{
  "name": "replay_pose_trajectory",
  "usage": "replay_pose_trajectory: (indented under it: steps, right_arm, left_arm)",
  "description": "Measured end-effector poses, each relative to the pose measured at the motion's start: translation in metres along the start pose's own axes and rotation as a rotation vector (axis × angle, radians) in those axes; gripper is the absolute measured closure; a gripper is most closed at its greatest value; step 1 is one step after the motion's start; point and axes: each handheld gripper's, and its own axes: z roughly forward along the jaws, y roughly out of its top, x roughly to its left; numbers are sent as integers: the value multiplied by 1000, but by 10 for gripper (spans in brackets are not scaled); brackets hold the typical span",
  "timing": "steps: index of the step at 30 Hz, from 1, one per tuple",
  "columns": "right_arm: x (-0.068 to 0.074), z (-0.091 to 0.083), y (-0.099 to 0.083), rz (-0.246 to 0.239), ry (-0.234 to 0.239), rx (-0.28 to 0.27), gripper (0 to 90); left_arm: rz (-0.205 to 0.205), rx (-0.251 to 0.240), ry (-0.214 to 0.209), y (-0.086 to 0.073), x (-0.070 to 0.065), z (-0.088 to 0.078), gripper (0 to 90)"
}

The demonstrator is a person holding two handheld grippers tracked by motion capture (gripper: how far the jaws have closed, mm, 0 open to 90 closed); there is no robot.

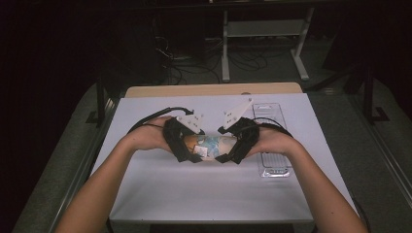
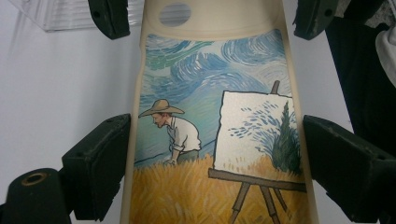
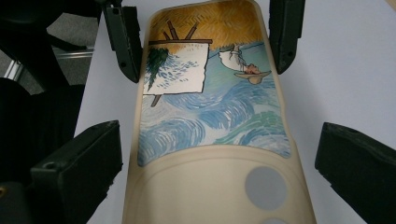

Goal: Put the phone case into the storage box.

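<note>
A: Both tools are in over the middle of the white bench (image 1: 160,194), and between them lies the phone case (image 1: 212,145), the cream one with the painted scene of a man in a straw hat and an easel in a wheat field.

B: Left tool (image 1: 190,154) first. How are its jaws?

A: Spread wide, one on each long edge of the case. From the left gripper view the case (image 2: 215,130) runs straight up between them. The left-hand jaw sits right at the cream rim, the other just beside the opposite edge. I can't tell whether the pads actually press on it.

B: And the right tool (image 1: 226,156)?

A: Wide as well, coming from the opposite end. In the right gripper view the case (image 3: 210,121) lies between its jaws with bare bench showing on both sides, so they stand clear of the edges. The camera-hole end sits nearest that tool.

B: Anything else close by?

A: A clear plastic tray (image 1: 272,165) lies on the bench just beyond the right hand (image 1: 274,141), outside the right tool.
</note>
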Motion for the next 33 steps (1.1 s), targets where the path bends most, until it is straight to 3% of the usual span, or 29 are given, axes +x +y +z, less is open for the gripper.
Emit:
replay_pose_trajectory:
  steps: [5,7,8,24,33]
  right_arm:
    - [1,4,2,-13,8,4,2]
    - [3,5,2,14,11,20,2]
    - [2,7,2,-11,11,9,2]
    - [3,13,4,-40,7,53,9]
    - [3,15,4,-45,0,72,68]
  left_arm:
    - [4,8,-4,1,0,1,112]
    - [-6,-2,-4,2,-1,2,112]
    - [-4,-3,-3,2,-1,2,112]
    - [6,-4,2,3,1,0,112]
    - [15,-3,1,3,1,0,112]
